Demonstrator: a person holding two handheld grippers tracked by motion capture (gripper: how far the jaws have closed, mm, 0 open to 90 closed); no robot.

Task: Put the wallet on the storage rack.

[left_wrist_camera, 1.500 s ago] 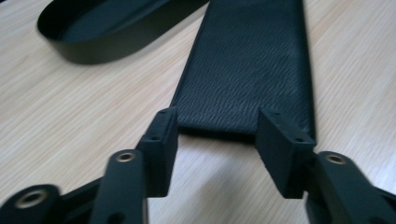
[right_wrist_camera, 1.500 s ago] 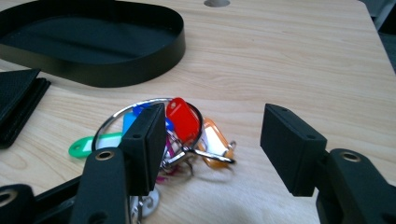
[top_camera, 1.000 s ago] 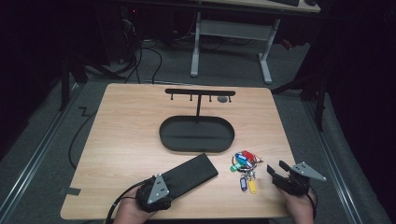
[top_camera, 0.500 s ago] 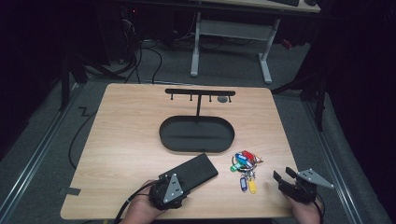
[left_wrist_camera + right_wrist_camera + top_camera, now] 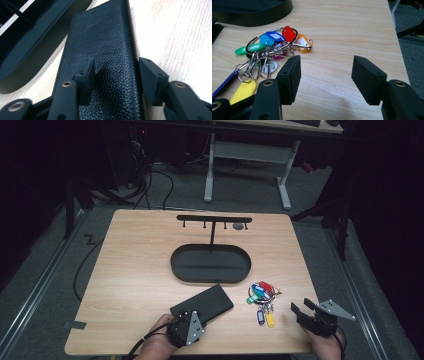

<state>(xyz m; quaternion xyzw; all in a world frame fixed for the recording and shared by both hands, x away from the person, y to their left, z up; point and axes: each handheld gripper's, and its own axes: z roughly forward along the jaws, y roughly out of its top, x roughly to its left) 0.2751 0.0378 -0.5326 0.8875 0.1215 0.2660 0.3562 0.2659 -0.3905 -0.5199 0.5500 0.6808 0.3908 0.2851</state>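
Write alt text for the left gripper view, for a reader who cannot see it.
The left gripper has its two black jaws over the near end of a black textured leather wallet lying on a light wooden table, one jaw on its top, the other at its edge; they have just been closing. A black oval tray lies at the upper left.

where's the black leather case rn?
High view: the black leather case lies at the table's near edge, left of the key bunch and just in front of the oval tray, its near end between the left gripper jaws.

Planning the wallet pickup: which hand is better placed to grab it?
Left. The left gripper already straddles the black leather wallet, and its jaws have just been closing around it. The right gripper stands open beside the key bunch.
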